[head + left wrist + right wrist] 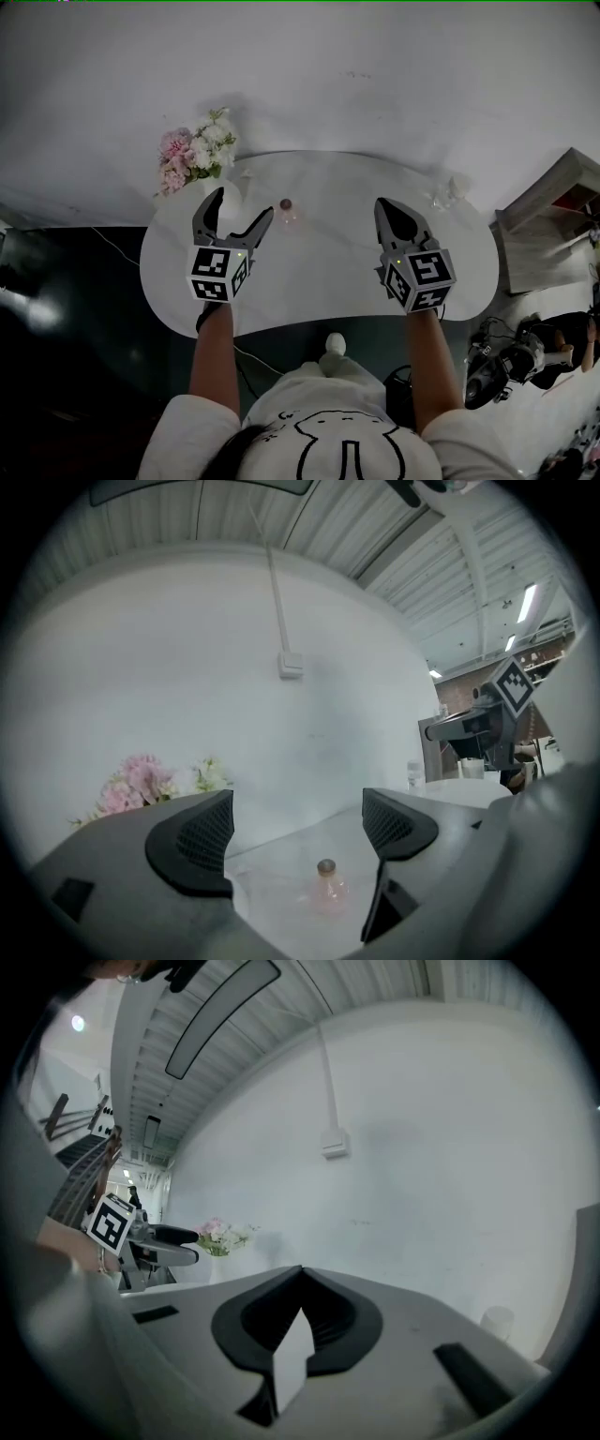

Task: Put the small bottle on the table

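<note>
A small pinkish bottle [287,208] with a dark cap stands upright on the white table [319,309], a little beyond my left gripper [241,211]. In the left gripper view the bottle [326,885] sits on the tabletop ahead of the gap, with both jaws spread wide and nothing between them. My right gripper [396,214] hovers over the table's right half with its jaws pressed together and nothing visible in them. The right gripper view shows the same, its tips [298,1309] meeting.
A bunch of pink and white flowers [195,150] stands at the table's back left corner. A small clear glass item [448,192] sits at the back right. Shelving [553,216] and equipment [511,361] stand on the floor to the right. A wall rises behind the table.
</note>
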Demonstrator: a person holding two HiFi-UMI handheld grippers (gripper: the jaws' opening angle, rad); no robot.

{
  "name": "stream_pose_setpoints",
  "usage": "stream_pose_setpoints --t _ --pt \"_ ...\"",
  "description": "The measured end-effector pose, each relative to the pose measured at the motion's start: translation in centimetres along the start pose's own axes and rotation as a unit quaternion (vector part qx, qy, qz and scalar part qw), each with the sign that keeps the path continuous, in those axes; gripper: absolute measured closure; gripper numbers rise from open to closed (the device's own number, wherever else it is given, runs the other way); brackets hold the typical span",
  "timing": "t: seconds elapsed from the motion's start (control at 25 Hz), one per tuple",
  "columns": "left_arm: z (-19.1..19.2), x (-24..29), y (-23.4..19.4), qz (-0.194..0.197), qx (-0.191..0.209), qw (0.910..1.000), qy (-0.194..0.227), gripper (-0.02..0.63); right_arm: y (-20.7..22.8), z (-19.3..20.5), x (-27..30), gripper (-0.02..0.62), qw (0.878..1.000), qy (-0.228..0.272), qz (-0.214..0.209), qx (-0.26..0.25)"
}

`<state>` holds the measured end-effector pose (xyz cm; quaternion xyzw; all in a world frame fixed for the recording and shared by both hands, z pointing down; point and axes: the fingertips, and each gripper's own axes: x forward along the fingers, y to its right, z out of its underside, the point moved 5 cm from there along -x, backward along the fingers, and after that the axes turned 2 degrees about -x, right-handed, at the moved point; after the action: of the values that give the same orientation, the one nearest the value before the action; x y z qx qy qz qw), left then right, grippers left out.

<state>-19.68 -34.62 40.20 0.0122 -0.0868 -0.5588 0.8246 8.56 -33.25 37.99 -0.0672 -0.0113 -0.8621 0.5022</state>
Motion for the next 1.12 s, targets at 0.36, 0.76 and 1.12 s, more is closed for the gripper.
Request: stream_pose_setpoints --t 0.36,0.76,1.12 --pt "-3.1 -5.5 -1.1 0.007 0.005 0.9988 0.048 0.169 -3.5 -3.0 -3.4 0.601 0.999 0.028 0.019 -0.015" --pt "-6.1 -11.4 0.6 0.01 0.022 0.9957 0.089 0.603 -6.0 -5.7 -7.6 0.601 0.997 0.056 0.024 -0.036" --pt "-8.5 -14.3 1.1 -0.029 0.006 0.9941 0.104 0.603 -5.5 -7.3 -9.8 0.601 0.997 0.066 0.008 -0.043"
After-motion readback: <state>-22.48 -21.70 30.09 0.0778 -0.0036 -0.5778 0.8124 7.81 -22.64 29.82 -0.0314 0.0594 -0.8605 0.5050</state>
